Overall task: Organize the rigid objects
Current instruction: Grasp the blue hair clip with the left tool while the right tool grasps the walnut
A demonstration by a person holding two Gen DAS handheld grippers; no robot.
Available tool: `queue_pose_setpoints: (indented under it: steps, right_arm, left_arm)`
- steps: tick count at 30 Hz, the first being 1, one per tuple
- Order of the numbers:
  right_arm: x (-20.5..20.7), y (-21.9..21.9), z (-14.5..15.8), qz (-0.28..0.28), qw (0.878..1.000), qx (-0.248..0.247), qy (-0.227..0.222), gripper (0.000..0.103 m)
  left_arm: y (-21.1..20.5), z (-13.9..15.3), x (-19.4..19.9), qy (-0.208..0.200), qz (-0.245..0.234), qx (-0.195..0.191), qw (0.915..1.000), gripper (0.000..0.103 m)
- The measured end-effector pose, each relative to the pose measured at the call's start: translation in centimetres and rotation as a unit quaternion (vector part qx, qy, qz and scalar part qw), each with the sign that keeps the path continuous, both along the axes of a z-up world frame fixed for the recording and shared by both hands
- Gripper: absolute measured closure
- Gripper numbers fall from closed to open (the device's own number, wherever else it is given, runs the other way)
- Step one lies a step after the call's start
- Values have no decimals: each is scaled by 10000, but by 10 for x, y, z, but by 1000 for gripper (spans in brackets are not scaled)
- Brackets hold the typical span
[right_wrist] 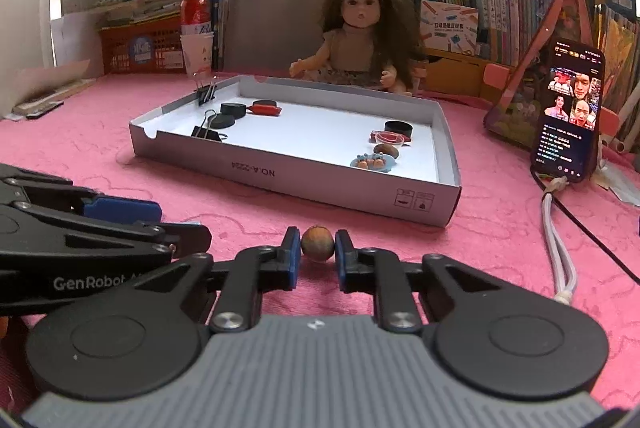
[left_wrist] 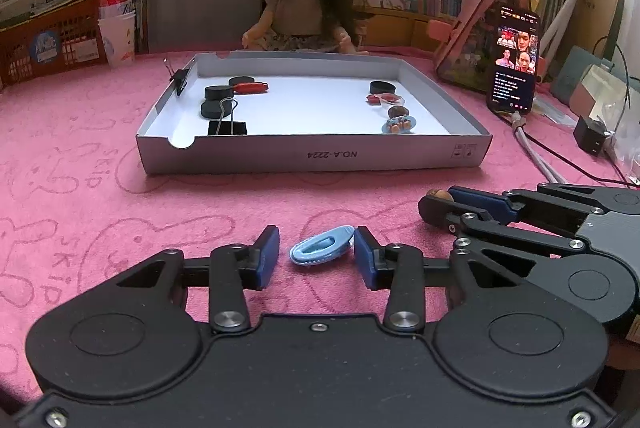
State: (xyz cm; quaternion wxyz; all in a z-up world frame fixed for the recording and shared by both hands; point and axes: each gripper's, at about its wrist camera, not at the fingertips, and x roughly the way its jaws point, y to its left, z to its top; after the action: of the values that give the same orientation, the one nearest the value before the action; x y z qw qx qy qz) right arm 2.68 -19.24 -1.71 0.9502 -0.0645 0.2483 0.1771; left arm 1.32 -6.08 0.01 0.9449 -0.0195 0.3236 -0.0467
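Note:
A light blue hair clip (left_wrist: 322, 247) lies on the pink cloth between the pads of my left gripper (left_wrist: 316, 256), which is open; the right pad touches the clip's end. My right gripper (right_wrist: 317, 259) is shut on a small brown nut (right_wrist: 317, 243), also seen in the left wrist view (left_wrist: 439, 195). A white cardboard tray (left_wrist: 312, 158) stands ahead. It holds black discs (left_wrist: 218, 93), a red clip (left_wrist: 251, 87) and a black binder clip (left_wrist: 227, 126) on its left, and a black disc (left_wrist: 382, 87), red piece (left_wrist: 382, 97), nut (left_wrist: 397, 111) and blue trinket (left_wrist: 400, 125) on its right.
A doll (left_wrist: 306, 0) sits behind the tray. A lit phone (left_wrist: 514, 60) leans at the right with cables (left_wrist: 536, 152) trailing over the cloth. A red basket (left_wrist: 48, 40), a can and paper cups (left_wrist: 117, 16) stand at the back left. Books line the back.

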Motion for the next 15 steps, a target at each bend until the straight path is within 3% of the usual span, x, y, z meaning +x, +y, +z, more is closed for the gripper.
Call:
queue_pose_setpoints:
  steps: [15]
  right_arm:
    - [-3, 1, 1, 24, 10000, 15, -28, 80]
  left_arm:
    - [34, -1, -13, -35, 113, 409, 9991, 61]
